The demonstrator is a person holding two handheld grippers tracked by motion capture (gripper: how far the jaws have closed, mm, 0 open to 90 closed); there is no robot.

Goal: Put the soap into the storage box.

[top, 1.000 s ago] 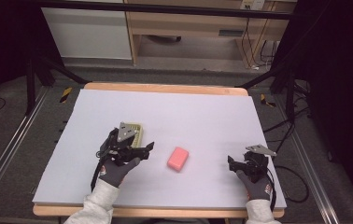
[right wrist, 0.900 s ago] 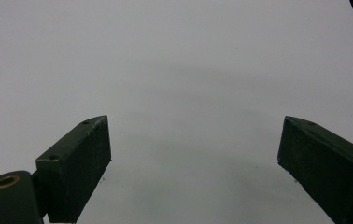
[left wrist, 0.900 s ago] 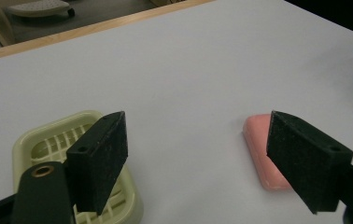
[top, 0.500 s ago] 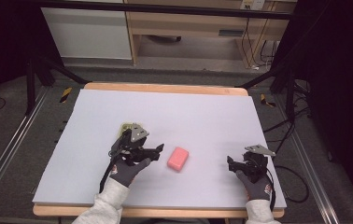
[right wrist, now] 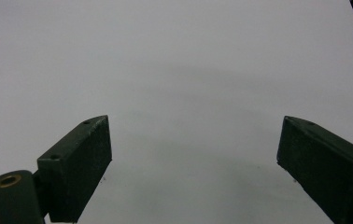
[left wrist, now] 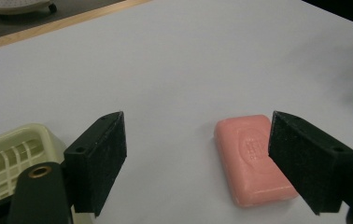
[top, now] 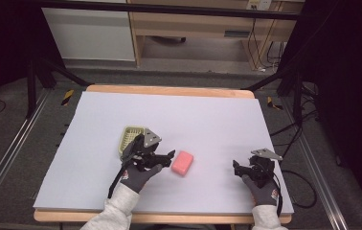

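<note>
The pink soap bar (top: 182,162) lies flat on the white table cover (top: 208,115), just to the right of the left gripper (top: 162,158) and well apart from the right gripper (top: 239,168), which sits farther right of the bar near the table's front edge. The left gripper is plainly the nearer of the two. In the left gripper view its jaws stand wide open and hold nothing; the soap bar (left wrist: 254,159) lies off centre in the gap, close against the right-hand jaw in that view and partly overlapped by it, with bare cover between the bar and the other jaw. Whether that jaw touches the bar cannot be told. The bar's long axis runs roughly along the gripper's line of sight, slightly skewed, so the jaws face its long sides and would close across its short width. The cream slatted soap dish (top: 131,139) stands on the far side of the left gripper from the bar, beside its left-hand jaw. In the right gripper view the right gripper (right wrist: 193,154) is likewise wide open and empty over bare cover. Judgement: the coming move is a grasp by the left gripper, which needs a small sideways shift toward the bar to centre it before closing.
</note>
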